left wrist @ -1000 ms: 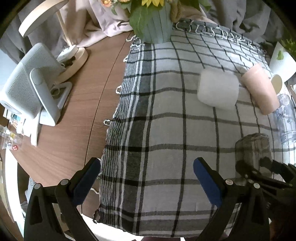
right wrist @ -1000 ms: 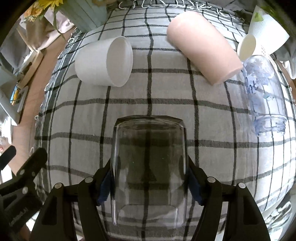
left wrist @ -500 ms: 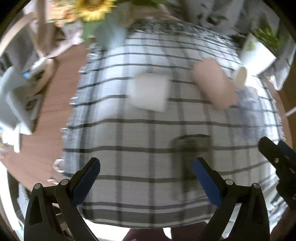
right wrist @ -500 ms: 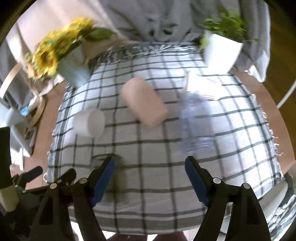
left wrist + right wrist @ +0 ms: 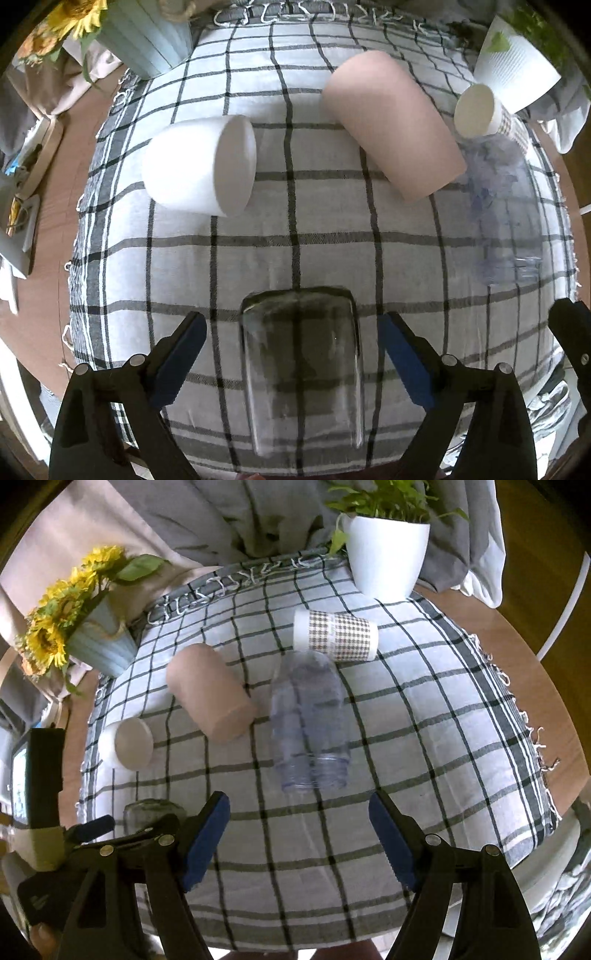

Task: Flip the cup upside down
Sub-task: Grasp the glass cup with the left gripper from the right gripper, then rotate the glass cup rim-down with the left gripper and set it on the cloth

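Our left gripper (image 5: 293, 354) straddles the smoked glass cup (image 5: 301, 363) near the checked cloth's (image 5: 325, 229) front edge, its 2 jaws spread, probably untouched; the right gripper (image 5: 299, 834) gapes empty. Glass is rigid, slick, breakable: we'd squeeze mid-wall.

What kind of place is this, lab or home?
Likely a home, a table dressed for living: a plaid tablecloth over a round wooden table, a sunflower pot and a potted green plant at its far edge, draped fabric behind. No lab fixtures in view.
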Tool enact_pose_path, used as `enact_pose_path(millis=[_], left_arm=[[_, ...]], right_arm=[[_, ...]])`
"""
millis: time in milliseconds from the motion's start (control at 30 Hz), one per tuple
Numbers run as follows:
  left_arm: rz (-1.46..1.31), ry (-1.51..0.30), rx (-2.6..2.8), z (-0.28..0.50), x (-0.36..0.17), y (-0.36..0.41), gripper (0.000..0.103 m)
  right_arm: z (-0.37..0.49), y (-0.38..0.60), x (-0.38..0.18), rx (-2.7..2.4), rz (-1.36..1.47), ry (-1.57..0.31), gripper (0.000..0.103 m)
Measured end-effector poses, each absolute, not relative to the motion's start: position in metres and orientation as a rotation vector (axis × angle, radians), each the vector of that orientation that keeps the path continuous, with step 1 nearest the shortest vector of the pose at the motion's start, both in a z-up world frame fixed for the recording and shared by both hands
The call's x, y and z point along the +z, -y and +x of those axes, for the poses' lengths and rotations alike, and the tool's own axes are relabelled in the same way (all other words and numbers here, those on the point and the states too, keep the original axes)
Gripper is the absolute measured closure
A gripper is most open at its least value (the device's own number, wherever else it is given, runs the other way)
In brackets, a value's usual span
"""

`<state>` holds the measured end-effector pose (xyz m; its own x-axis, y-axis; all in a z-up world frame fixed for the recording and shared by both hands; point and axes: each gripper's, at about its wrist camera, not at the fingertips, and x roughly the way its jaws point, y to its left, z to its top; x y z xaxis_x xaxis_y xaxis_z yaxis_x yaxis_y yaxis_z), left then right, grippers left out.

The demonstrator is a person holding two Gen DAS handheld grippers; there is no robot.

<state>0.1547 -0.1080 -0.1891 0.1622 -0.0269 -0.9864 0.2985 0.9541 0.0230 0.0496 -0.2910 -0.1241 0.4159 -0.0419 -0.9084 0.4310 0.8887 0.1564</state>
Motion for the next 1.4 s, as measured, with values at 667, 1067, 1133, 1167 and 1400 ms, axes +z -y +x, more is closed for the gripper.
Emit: enact_pose_path(millis=[667,1067,1133,1167,1400], left_arm=[[0.146,-1.425,-0.182,0.159,-0.196,0.107,0.037],[0.148,-1.275,-0.17,0.171,-0.161,0.116,0.037],[0.146,-1.27,-0.167,0.169,-0.161,0.119,0.037],[0.141,-1.265,-0.165,0.166,-0.16,0.119,0.037],[0.112,-1.231,-0.164,0.147,-0.152,0.116,0.038]], right_arm=[[0.056,0.298,-0.132,-0.263,0.388,-1.138,0.025],[0.056,0.309,-0.111,-0.277,0.392,-1.062,0.025],[0.054,0.31,-0.109,-0.277,0.39,-1.053,0.025],[0.054,0.31,-0.108,-0.277,0.388,-1.051,0.025],[0.048,0.305,-0.103,-0.247,0.356,-1.04,0.025]])
